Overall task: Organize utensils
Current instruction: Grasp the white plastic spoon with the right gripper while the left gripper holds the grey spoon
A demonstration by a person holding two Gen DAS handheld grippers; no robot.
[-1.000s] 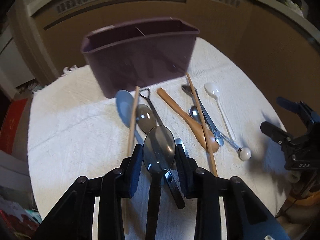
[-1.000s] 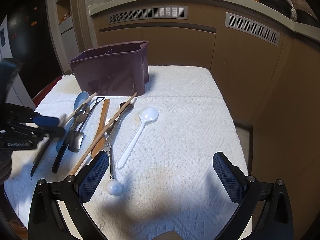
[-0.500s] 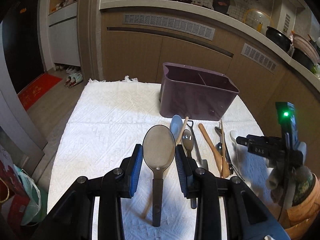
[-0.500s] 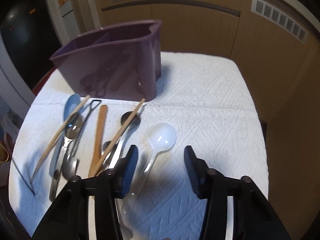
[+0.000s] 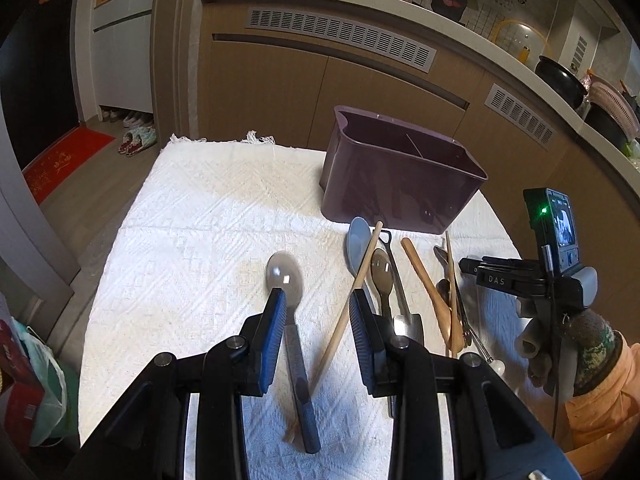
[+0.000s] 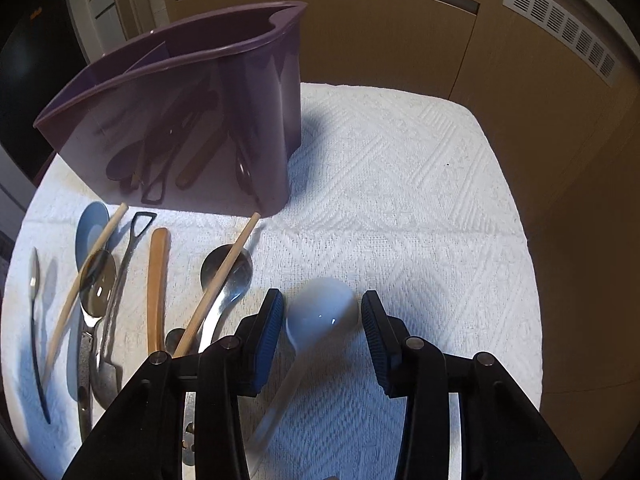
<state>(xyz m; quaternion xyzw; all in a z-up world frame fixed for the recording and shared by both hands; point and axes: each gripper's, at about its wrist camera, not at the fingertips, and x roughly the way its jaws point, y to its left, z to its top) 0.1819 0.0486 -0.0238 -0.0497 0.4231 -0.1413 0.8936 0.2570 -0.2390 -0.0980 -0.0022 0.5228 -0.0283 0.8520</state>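
Right tongs have narrowed from wide open and now pinch the bowl of the white plastic spoon between their pads, so that pickup looks secured. The purple plastic utensil holder stands beyond them to the left on the white-clothed desk. Left tongs keep the same gap, but the dark-handled metal spoon has rolled against one pad; whether it is truly gripped I cannot tell.
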